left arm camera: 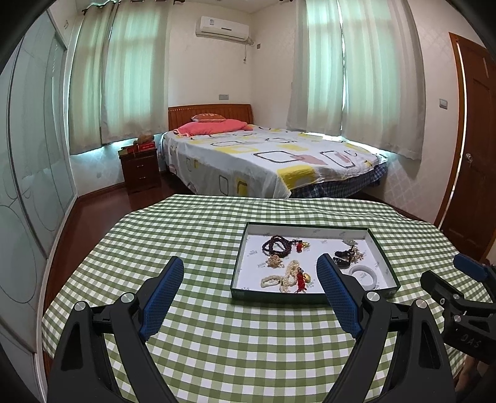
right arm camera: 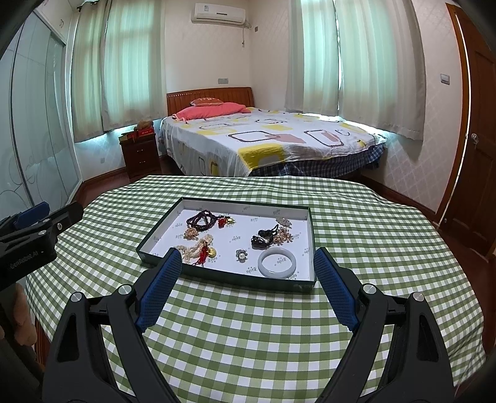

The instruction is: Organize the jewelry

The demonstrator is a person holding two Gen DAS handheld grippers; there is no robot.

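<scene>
Hovering with jaws spread and empty, the left gripper [left arm camera: 249, 272] and right gripper [right arm camera: 248, 263] face a shallow dark-green cardboard tray [right arm camera: 155, 237] of beaded jewelry [right arm camera: 201, 220] mid-tabletop, toward its far edge.

Bedroom behind a checked table

A green-and-white checked cloth [left arm camera: 217, 341] covers the table. Beyond it stands a bed [left arm camera: 263, 161] with a wooden headboard [left arm camera: 209, 116], a patterned sheet and pink pillows [left arm camera: 214, 125]. A dark nightstand [left arm camera: 140, 167] sits left of the bed. Pale curtains [left arm camera: 124, 71] hang at both windows, an air conditioner [left arm camera: 222, 28] is mounted high between them, and a wooden door [left arm camera: 474, 148] is at right.
</scene>
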